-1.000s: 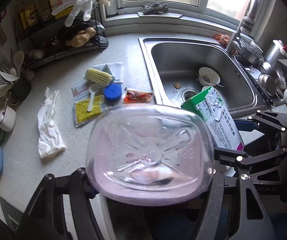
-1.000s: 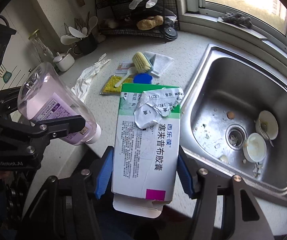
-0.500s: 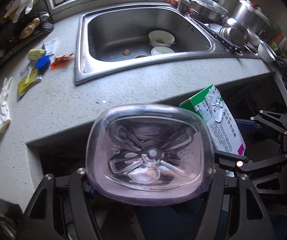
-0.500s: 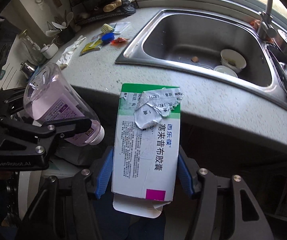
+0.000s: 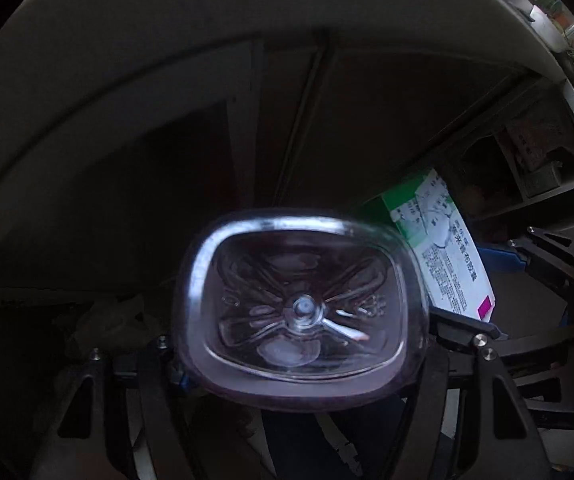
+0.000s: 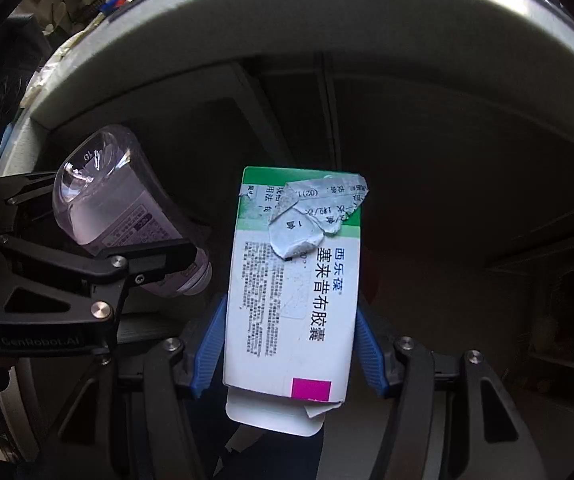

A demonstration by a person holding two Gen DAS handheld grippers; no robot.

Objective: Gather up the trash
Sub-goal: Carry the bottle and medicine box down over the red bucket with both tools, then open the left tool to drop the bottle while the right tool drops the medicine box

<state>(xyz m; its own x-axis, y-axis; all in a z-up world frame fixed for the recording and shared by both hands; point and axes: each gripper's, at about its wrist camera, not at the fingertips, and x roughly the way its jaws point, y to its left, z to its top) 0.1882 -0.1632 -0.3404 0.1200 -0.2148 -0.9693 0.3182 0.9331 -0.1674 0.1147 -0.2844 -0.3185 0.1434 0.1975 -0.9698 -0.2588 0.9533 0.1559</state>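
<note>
Pale countertop edge (image 6: pixel 327 20) arcs overhead; dark cabinet fronts (image 5: pixel 287 128) below it fill most of both views. Open shelving (image 5: pixel 535 160) at far right, contents unclear. Left gripper (image 5: pixel 301 360) clenched on clear plastic bottle (image 5: pixel 301 312), bottle base facing camera, pale purple liquid inside. Right gripper (image 6: pixel 289 344) clamps white-and-green medicine box (image 6: pixel 291 292) between blue pads (image 6: pixel 207 348), torn label flap at top, bottom flap hanging open. Bottle and box held side by side, near but apart, below counter level.

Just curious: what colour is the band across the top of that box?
Green, on the box; clearest in the right wrist view.
</note>
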